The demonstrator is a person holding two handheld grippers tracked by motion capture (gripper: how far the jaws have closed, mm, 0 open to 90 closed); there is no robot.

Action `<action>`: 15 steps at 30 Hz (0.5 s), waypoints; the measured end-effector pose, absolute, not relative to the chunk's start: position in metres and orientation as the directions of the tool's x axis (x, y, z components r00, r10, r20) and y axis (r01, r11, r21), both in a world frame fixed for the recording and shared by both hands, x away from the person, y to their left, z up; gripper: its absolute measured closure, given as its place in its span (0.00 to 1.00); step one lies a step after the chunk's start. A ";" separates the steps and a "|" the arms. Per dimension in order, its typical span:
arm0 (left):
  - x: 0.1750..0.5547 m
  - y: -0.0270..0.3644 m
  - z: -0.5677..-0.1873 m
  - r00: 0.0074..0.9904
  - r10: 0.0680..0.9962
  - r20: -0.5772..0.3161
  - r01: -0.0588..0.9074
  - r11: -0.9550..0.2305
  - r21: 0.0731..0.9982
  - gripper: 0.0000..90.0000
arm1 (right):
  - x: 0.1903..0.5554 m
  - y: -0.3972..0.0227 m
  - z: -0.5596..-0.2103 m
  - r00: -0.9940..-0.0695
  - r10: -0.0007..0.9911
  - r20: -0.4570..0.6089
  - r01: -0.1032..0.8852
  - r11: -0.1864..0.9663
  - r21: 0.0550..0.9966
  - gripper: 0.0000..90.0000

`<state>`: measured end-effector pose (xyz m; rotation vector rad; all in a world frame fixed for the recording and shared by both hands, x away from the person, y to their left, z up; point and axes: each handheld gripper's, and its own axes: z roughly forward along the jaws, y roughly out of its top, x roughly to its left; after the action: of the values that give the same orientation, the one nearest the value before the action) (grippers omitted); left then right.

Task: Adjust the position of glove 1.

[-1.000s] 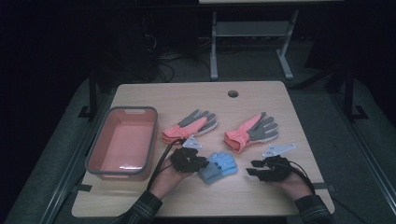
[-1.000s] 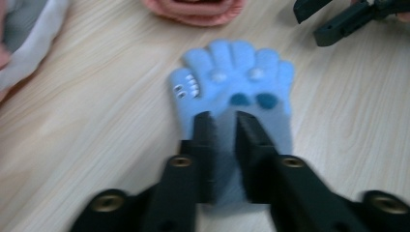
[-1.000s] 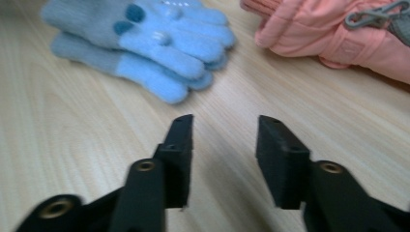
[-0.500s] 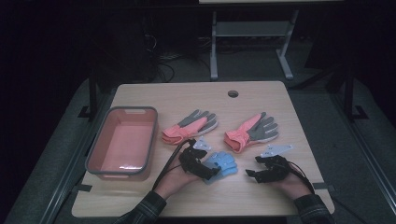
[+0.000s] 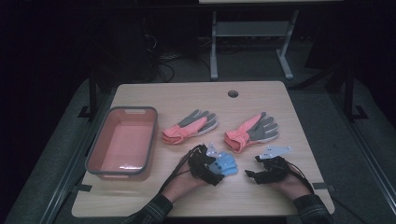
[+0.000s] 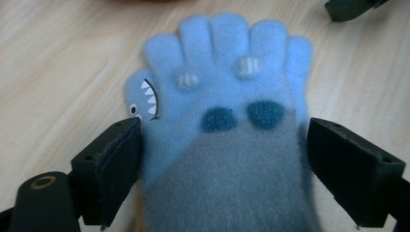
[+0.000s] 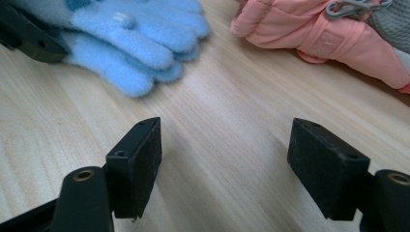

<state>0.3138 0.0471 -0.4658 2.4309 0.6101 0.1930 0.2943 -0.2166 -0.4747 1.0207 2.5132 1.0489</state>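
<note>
While both pairs of tongs stand spread over the front half of the pale wooden table [image 5: 196, 95], a fluffy light-blue knitted glove [image 6: 227, 96] lies flat between the jaws of the left gripper [image 6: 222, 159]. Those jaws have just been opening; the left pad sits right at the glove's edge, the other jaw stands just clear of the fabric. Bare wood runs between this glove and the right gripper [image 7: 225, 169], whose jaws have also just been opening and now stand wide over the boards with nothing between them. Beyond the tongs lie two salmon-pink and grey padded gloves [image 5: 190, 127], [image 5: 252, 133], side by side and apart, the second just past the right gripper. Well off to the left gripper's outer side rests a pink rectangular plastic tub with a grey rim [image 5: 122, 140], close to the table's left edge. The blue glove shows a grey cuff, two dark blue patches, two pale buttons and a small toothed shark face on its thumb.
</note>
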 end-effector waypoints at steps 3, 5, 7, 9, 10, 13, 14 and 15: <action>0.312 0.047 -0.465 0.885 0.465 -0.004 0.373 -0.706 0.602 0.18 | 0.294 -0.217 -0.475 -0.732 0.679 0.045 0.511 0.505 0.695 0.30; 0.312 0.047 -0.464 0.888 0.459 -0.004 0.367 -0.705 0.607 0.23 | 0.294 -0.216 -0.475 -0.734 0.678 0.041 0.508 0.507 0.696 0.30; 0.311 0.048 -0.464 0.889 0.457 -0.004 0.365 -0.704 0.610 0.27 | 0.294 -0.216 -0.475 -0.734 0.678 0.040 0.507 0.506 0.698 0.29; 0.311 0.049 -0.463 0.891 0.454 -0.003 0.360 -0.701 0.616 0.35 | 0.294 -0.216 -0.477 -0.734 0.678 0.041 0.501 0.500 0.706 0.24; 0.311 0.050 -0.462 0.890 0.456 -0.005 0.361 -0.699 0.617 0.38 | 0.293 -0.215 -0.478 -0.732 0.680 0.041 0.501 0.497 0.709 0.22; 0.311 0.050 -0.461 0.890 0.456 -0.004 0.360 -0.696 0.621 0.49 | 0.293 -0.214 -0.479 -0.723 0.689 0.042 0.504 0.485 0.714 0.19; 0.311 0.051 -0.461 0.892 0.453 -0.002 0.356 -0.698 0.621 0.52 | 0.293 -0.214 -0.480 -0.724 0.689 0.041 0.502 0.486 0.715 0.19; 0.311 0.051 -0.461 0.893 0.450 -0.001 0.353 -0.698 0.623 0.56 | 0.293 -0.214 -0.480 -0.724 0.689 0.041 0.500 0.482 0.719 0.18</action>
<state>0.3111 0.0510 -0.4608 2.4124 0.5746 0.1991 0.2930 -0.2139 -0.4803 1.0157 2.4771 1.0773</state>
